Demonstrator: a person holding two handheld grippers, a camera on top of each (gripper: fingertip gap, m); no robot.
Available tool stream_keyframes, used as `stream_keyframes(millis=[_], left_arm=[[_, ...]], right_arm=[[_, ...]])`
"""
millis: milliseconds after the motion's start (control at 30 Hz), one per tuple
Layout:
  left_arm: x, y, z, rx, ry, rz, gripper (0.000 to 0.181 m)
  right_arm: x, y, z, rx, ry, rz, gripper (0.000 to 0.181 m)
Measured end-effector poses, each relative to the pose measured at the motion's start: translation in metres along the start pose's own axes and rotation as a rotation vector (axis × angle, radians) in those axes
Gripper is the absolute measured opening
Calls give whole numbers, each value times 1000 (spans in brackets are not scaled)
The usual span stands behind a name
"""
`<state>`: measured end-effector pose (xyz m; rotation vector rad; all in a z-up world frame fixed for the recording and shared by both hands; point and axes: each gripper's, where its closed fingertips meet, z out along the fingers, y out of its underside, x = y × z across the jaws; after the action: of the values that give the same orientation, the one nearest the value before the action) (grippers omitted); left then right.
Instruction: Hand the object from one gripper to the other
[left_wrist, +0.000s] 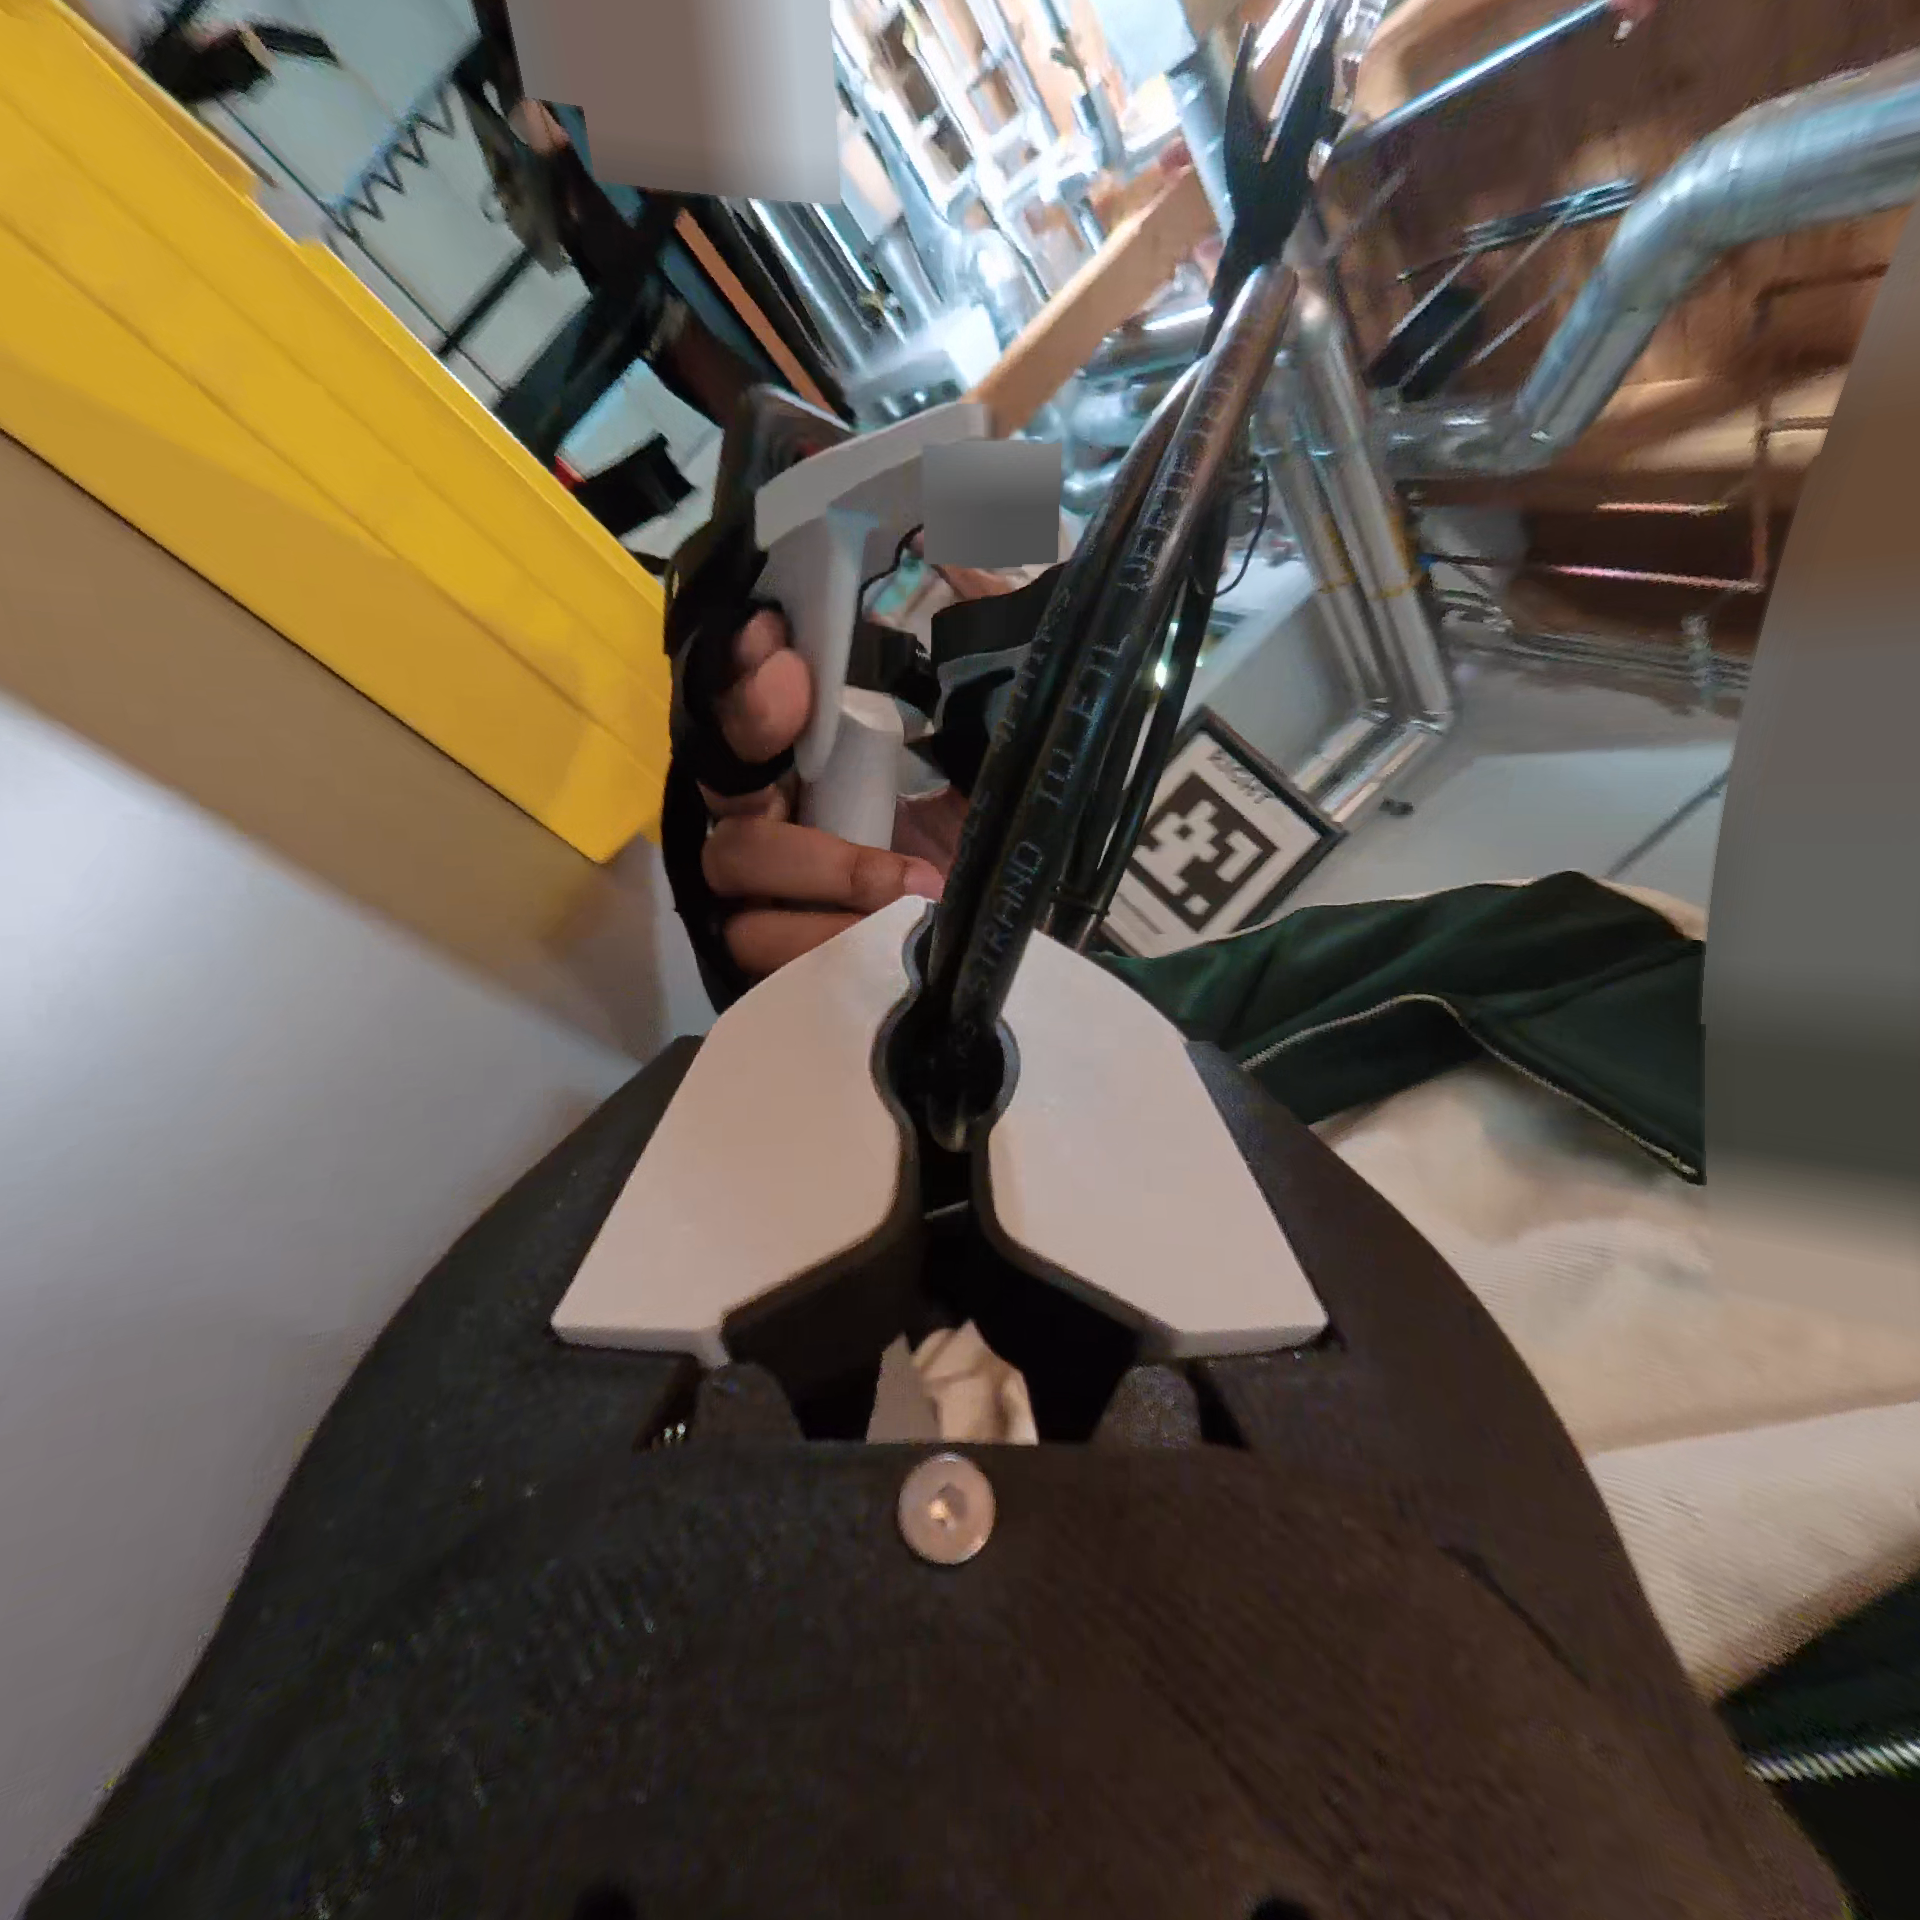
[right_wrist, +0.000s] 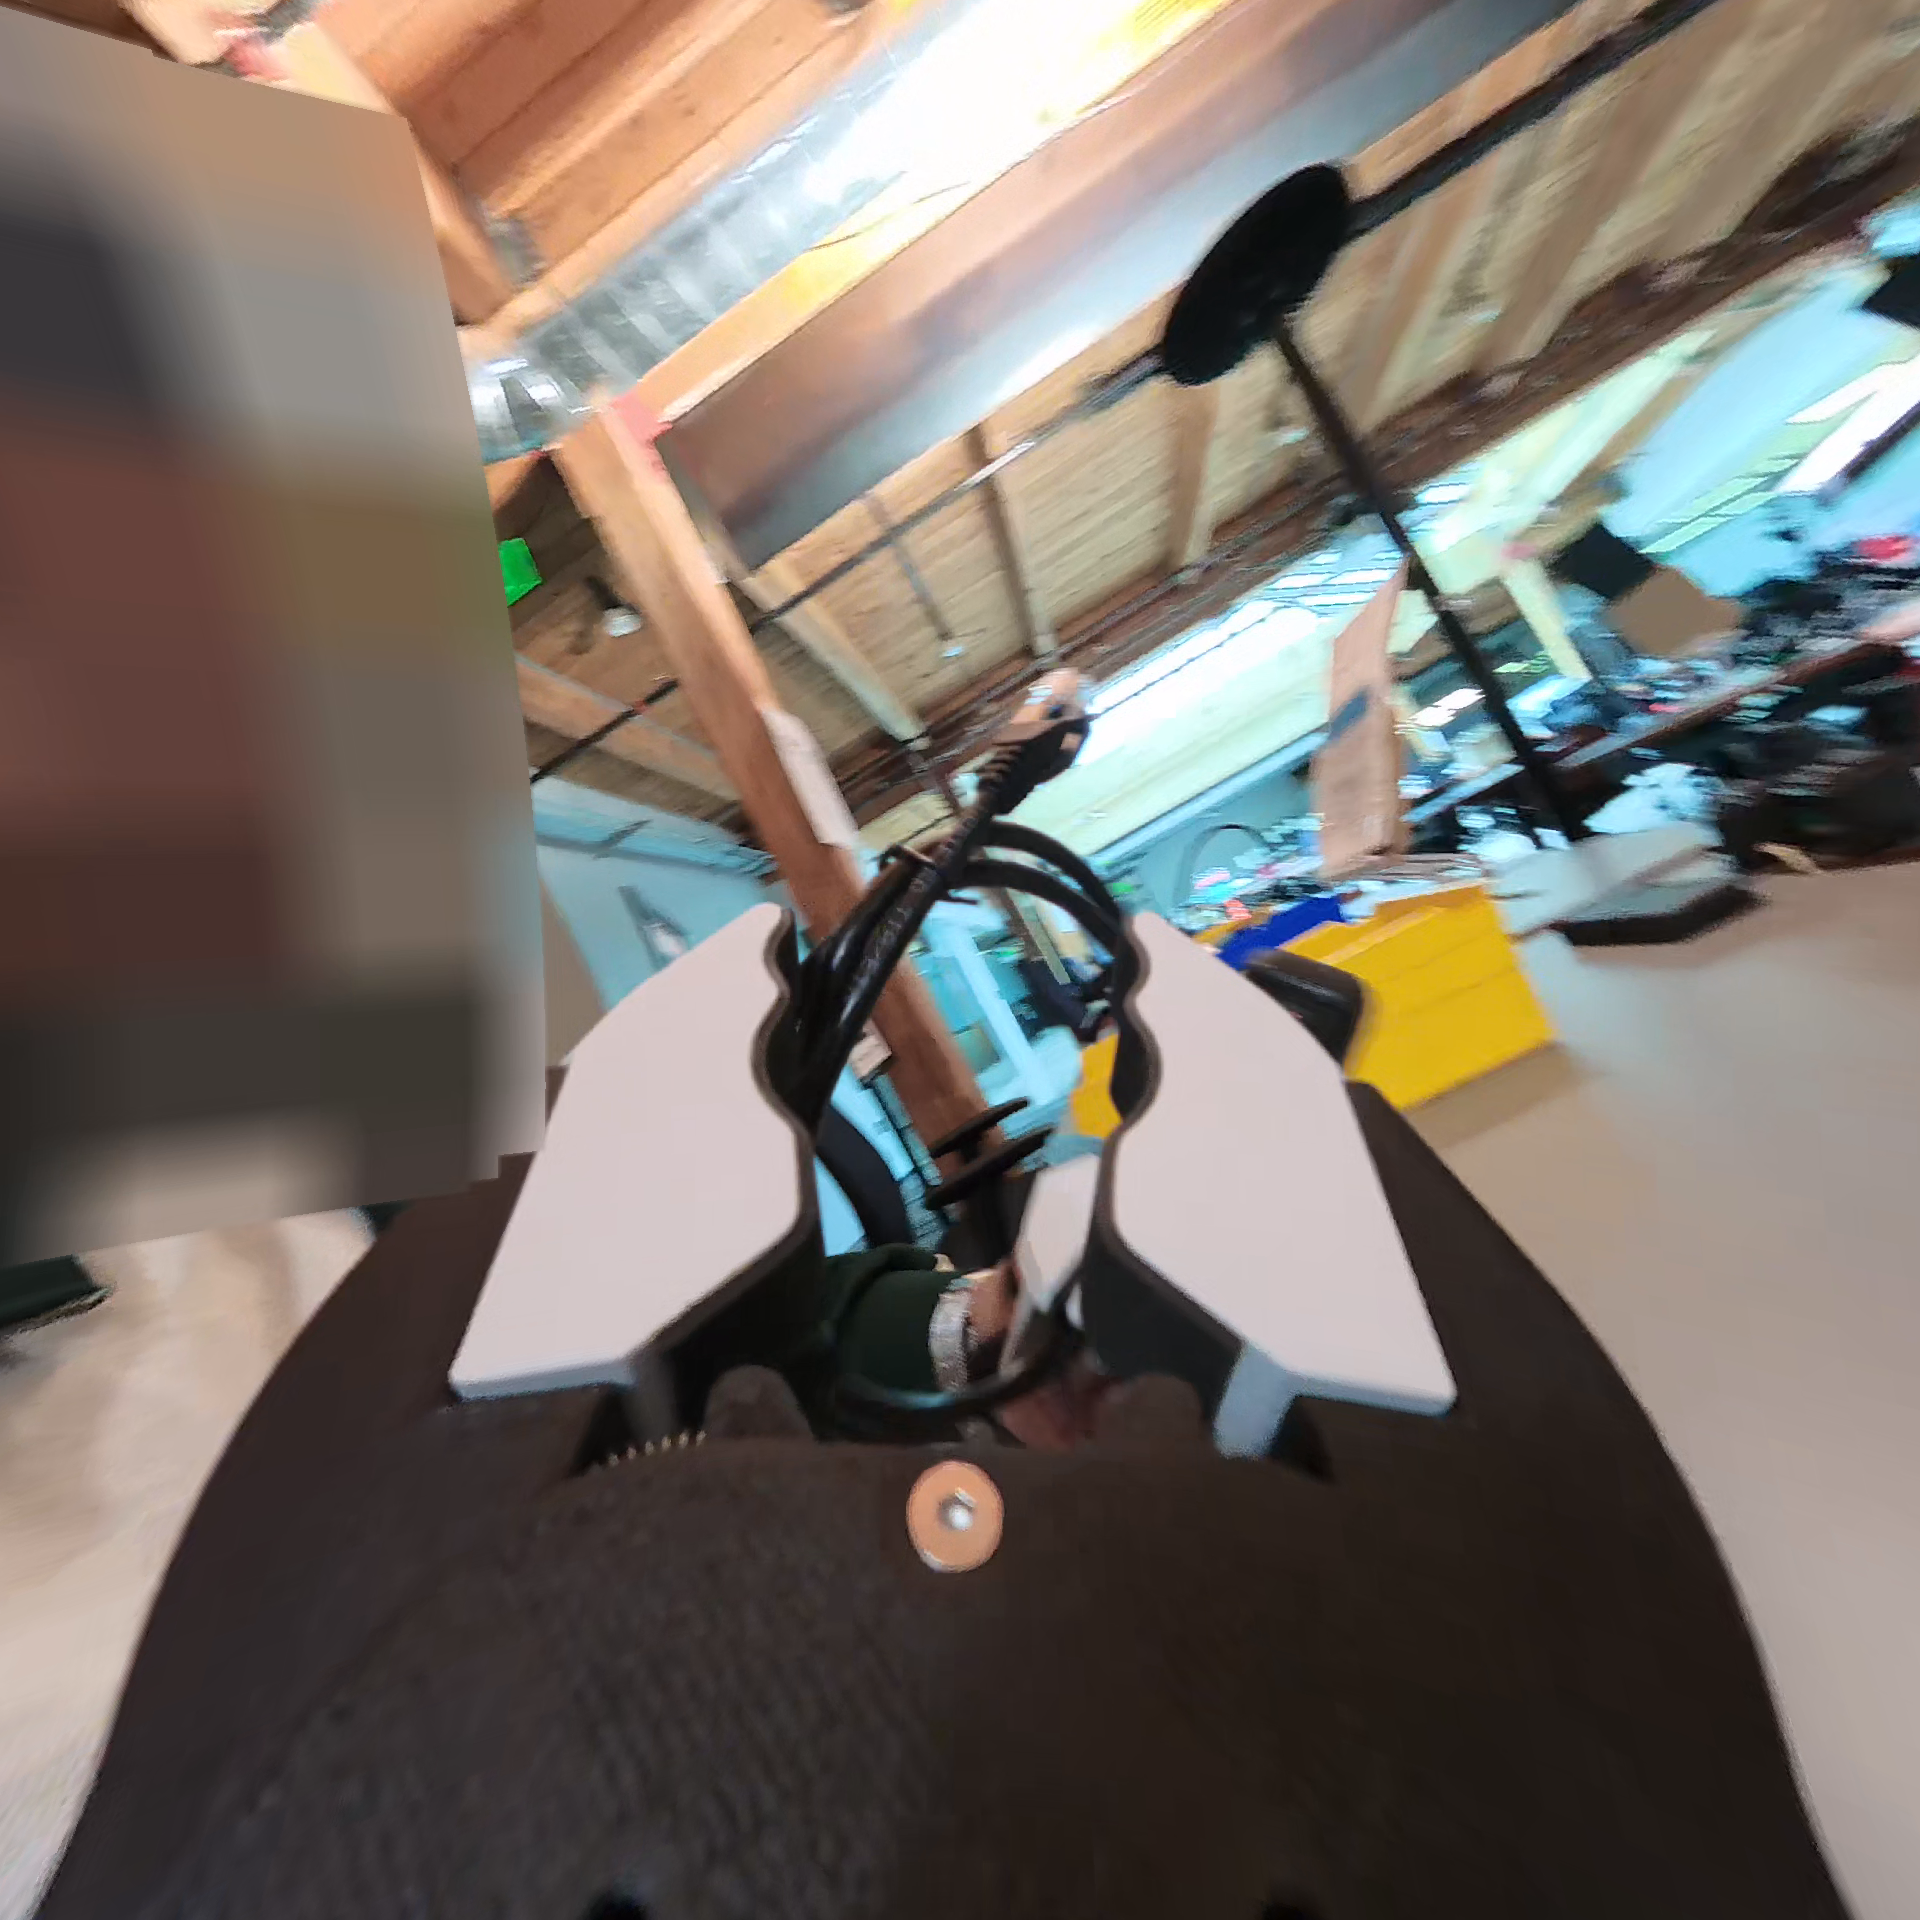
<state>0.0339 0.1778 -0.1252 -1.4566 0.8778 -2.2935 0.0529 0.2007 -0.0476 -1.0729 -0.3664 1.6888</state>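
The left gripper (left_wrist: 940, 997) is clamping its 2 white fingers (left_wrist: 790, 1132) tightly around a bundle of black cable (left_wrist: 1101, 665), which is sitting in the round notch between them. From that notch the cable is rising up and to the right as several looped strands, ending in a black plug (left_wrist: 1273, 135) high in the left wrist view. Just behind the cable, a person's hand (left_wrist: 790, 790) is wrapping around the white handle of the right gripper (left_wrist: 831, 540), seen here from the side; a black strap is crossing the hand's fingers. A black-and-white square marker (left_wrist: 1216, 831) is showing to the right of the cable, with a dark green jacket (left_wrist: 1455, 997) lying beyond it on a pale surface. Yellow bins (left_wrist: 312, 447) are stacking along the left, and silver ducts (left_wrist: 1662, 260) are running overhead. In the right wrist view, the right gripper (right_wrist: 956, 966) is holding its 2 white fingers (right_wrist: 644, 1174) apart, and the cable (right_wrist: 883, 956) is looping in the gap between them, lying against the inner edge of the left-hand finger; whether it is touching the other finger is unclear. Its plug (right_wrist: 1039, 748) is pointing upward past the tips. Below the loop, a green sleeve (right_wrist: 883, 1299) is showing. Farther out, a wooden post (right_wrist: 727, 675), a black stand (right_wrist: 1455, 623) and a yellow bin (right_wrist: 1434, 987) are appearing, all blurred.
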Motion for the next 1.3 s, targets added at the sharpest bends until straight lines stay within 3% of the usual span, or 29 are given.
stream_keyframes(millis=[233, 367, 533, 667, 800, 900, 1100, 1300], left_arm=[[-5, -44, -37, 221, -185, 158, 0], [-15, -62, -65, 330, -325, 187, 1], [-23, -66, -78, 342, -447, 218, 1], [-24, -60, -70, 311, -442, 214, 1], [-23, -52, -58, 277, -410, 203, 1], [-23, -49, -53, 259, -399, 205, 0], [-19, -46, -47, 243, -349, 212, 2], [-20, -56, -51, 286, -382, 265, 51]], right_arm=[[47, -12, -27, 56, 274, -17, 64], [61, 7, -28, -55, 372, -44, 64], [64, 41, -18, -236, 402, -99, 60], [61, 58, -12, -348, 410, -197, 53], [60, 61, -11, -361, 407, -204, 46], [56, 60, -11, -361, 384, -163, 21], [51, 52, -12, -339, 360, -133, 20], [50, 45, -17, -330, 362, -128, 19]])
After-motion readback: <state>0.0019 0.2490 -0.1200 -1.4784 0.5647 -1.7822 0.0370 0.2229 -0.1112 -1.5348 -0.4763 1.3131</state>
